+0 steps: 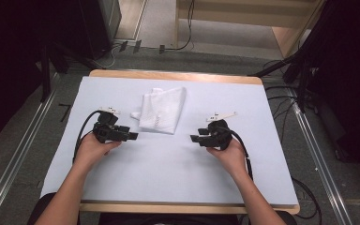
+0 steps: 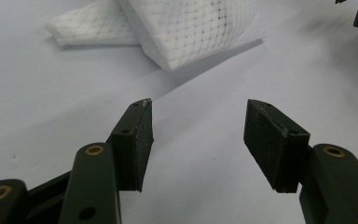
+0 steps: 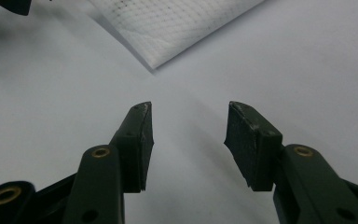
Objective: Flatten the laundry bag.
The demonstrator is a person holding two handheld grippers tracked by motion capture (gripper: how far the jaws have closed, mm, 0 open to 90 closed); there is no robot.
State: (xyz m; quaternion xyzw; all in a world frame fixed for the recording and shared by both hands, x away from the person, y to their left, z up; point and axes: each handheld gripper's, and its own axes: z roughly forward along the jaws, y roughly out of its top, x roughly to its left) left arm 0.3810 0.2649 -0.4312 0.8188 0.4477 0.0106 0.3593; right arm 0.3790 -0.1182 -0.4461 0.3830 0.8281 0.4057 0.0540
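2 claws over the table (image 1: pixel 122 183), 1 per hand, both low above its pale blue-grey cover.

Left claw (image 1: pixel 132 136): held in the left hand (image 1: pixel 93 149), lying roughly level, tips pointing toward the table's middle. A black cable loops from its rear out to the left. In the left gripper view the left claw (image 2: pixel 198 119) stands wide open, bare table surface between the 2 black pads, nothing touching either pad.

White cloth (image 1: pixel 161 108): folded, lying flat on the table's far half, between the 2 claws and farther from the person than both. A small flap sticks out at its left edge. It is near the left claw's tips but apart from them. In the left gripper view the cloth (image 2: pixel 186 25) lies ahead of the open jaws, its near corner short of the pads; a fine mesh weave is visible. In the right gripper view a corner of the cloth (image 3: pixel 168 23) sits ahead and to the upper left, also clear of the jaws.

Right claw (image 1: pixel 193 138): held in the right hand (image 1: pixel 228 152), level, tips pointing left toward the other claw. In the right gripper view the right claw (image 3: pixel 189 116) is open, gap somewhat narrower than the left's, nothing between the pads.

The 2 claws face each other, well apart.
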